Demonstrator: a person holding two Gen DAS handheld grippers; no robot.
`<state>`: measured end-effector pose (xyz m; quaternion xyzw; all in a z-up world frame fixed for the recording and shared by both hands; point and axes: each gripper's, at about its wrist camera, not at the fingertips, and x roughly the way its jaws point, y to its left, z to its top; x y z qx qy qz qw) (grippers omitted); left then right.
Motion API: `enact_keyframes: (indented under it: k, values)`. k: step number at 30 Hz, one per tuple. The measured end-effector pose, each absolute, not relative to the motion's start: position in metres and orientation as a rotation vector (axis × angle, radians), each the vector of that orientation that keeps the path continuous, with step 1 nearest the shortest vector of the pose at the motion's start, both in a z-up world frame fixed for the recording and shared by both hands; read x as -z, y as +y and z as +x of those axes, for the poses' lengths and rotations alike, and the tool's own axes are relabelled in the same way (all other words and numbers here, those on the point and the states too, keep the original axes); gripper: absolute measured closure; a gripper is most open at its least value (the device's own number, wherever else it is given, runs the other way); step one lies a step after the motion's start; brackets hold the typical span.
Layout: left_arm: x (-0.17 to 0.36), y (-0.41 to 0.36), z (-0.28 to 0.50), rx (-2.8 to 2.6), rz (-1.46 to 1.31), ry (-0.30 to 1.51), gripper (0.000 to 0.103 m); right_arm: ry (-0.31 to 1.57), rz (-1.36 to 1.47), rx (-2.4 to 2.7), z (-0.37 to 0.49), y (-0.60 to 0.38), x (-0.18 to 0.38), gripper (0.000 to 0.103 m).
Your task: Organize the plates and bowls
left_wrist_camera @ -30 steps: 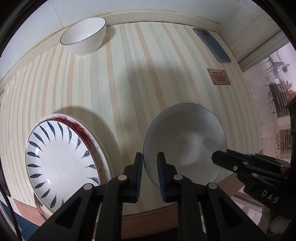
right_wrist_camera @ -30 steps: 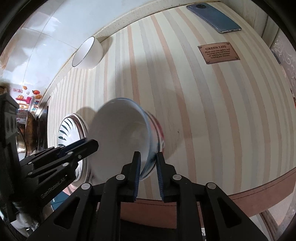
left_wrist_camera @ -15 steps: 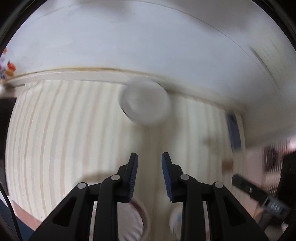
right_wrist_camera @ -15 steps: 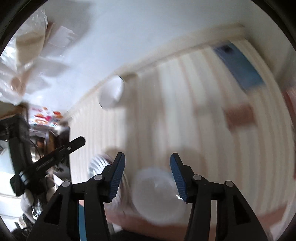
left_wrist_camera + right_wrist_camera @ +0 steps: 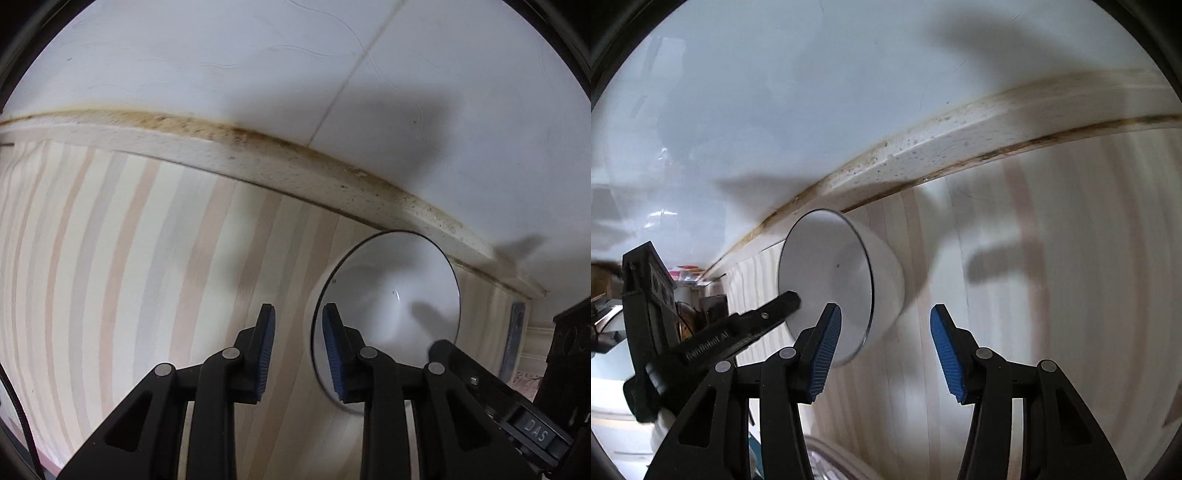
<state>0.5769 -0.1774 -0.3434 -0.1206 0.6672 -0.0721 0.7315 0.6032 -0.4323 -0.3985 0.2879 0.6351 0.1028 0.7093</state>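
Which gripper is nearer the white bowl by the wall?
Left. The left gripper straddles the white bowl's near rim, one pad inside, not pressing. The right gripper hangs beside the bowl's outer wall, jaws closing on nothing.

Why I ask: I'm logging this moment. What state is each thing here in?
white bowl: upright, empty, on the striped counter by the wall, not gripped.
left gripper: jaws slightly apart, at the bowl's rim, pads not pressing it.
right gripper: jaws wide, closing; bowl ahead, nothing gripped.
phone: lying flat on the counter.
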Motion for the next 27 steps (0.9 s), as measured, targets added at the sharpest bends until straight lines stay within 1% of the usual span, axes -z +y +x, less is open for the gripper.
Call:
enact_keyframes:
  k: [1,2,3,11,14,21,27]
  values:
    - [0.344,-0.18,0.577,0.163,-0.257,1.453,0.082,1.412,0.635,-0.231,0.607,-0.43,0.402,0.065]
    - [0.346,-0.181,0.579,0.159,-0.254,1.444,0.089,1.418,0.629,-0.235,0.611,-0.427,0.406,0.072]
    - [0.348,-0.183,0.578,0.162,-0.251,1.438,0.093,1.418,0.622,-0.234,0.613,-0.425,0.407,0.085]
    - [0.349,-0.197,0.569,0.144,-0.217,1.426,0.093,1.396,0.534,-0.228,0.607,-0.412,0.404,0.086]
    - [0.341,-0.207,0.558,0.148,-0.199,1.412,0.093,1.39,0.527,-0.236,0.6,-0.412,0.398,0.086]
    - [0.305,-0.224,0.525,0.203,-0.178,1.362,0.093,1.343,0.513,-0.236,0.57,-0.42,0.366,0.086]
    - [0.268,-0.235,0.484,0.277,-0.146,1.328,0.093,1.304,0.508,-0.224,0.522,-0.437,0.329,0.086]
